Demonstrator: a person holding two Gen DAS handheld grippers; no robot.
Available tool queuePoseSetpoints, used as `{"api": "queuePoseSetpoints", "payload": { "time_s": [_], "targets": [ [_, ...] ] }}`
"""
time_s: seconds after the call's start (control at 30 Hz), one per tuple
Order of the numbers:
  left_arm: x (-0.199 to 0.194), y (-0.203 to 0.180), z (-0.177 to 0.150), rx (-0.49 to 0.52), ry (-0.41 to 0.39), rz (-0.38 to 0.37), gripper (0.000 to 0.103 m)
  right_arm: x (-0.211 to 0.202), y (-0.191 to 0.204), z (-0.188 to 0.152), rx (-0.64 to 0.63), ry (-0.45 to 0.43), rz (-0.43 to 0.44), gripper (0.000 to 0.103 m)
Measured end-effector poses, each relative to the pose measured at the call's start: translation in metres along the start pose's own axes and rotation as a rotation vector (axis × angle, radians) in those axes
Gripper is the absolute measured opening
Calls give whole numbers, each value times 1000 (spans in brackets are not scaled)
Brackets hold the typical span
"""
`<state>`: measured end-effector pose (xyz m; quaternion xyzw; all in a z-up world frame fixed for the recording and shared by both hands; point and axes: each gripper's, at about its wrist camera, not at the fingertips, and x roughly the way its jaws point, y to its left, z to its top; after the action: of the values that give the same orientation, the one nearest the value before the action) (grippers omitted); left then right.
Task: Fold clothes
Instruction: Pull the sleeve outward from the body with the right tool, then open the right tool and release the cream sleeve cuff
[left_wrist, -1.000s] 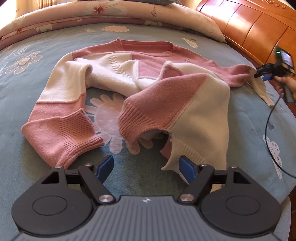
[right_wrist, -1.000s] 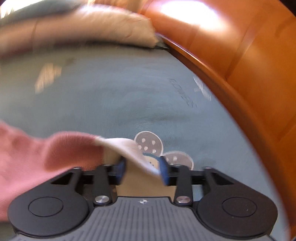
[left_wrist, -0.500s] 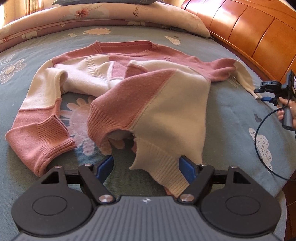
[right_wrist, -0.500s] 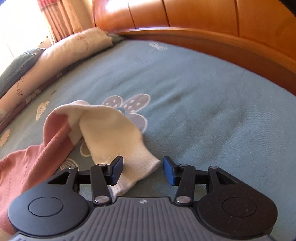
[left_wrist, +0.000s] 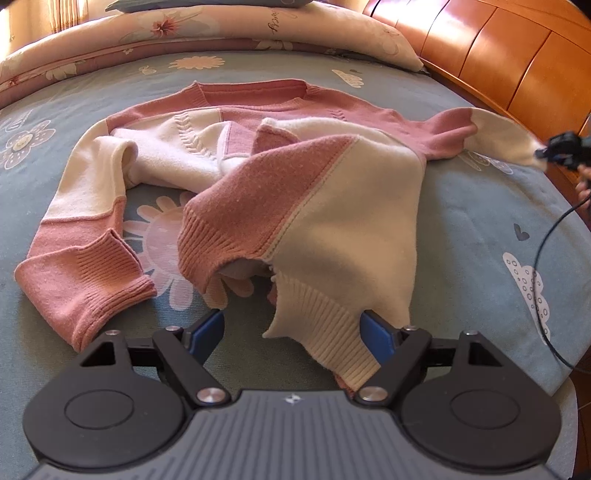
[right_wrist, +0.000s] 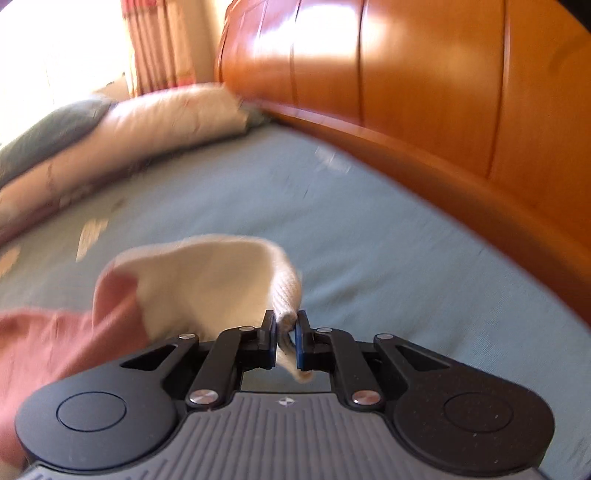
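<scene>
On my left, the pink-and-cream sweater (left_wrist: 280, 173) lies rumpled on the blue bed (left_wrist: 480, 206), one sleeve folded down toward me, and my left gripper (left_wrist: 291, 330) hangs spread wide over the cream hem, its fingers (left_wrist: 207, 328) released with the rib lying between them. On my right, by the headboard (right_wrist: 424, 92), my right gripper (right_wrist: 287, 334) has just been closing and now grasps the cream cuff (right_wrist: 286, 314), lifted off the bed.

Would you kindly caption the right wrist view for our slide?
Right gripper pinching the sweater's cream cuff above the bed.
</scene>
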<state>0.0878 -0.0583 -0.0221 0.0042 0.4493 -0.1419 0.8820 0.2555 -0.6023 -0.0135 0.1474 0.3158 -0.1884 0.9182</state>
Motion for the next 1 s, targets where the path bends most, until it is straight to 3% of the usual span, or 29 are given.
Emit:
{"api": "queuePoseSetpoints", "payload": {
  "time_s": [0.27, 0.5, 0.63, 1.0],
  "targets": [
    [1, 3, 1, -8, -4, 0, 81, -22, -16, 48, -2, -71, -63, 11],
    [1, 2, 0, -4, -4, -3, 81, 27, -17, 41, -33, 56, -208, 11],
    [-3, 1, -1, 1, -6, 1, 81, 58, -14, 24, -29, 112, -304, 20],
    [-18, -5, -5, 7, -26, 1, 81, 29, 16, 16, -87, 102, -153, 28]
  ]
}}
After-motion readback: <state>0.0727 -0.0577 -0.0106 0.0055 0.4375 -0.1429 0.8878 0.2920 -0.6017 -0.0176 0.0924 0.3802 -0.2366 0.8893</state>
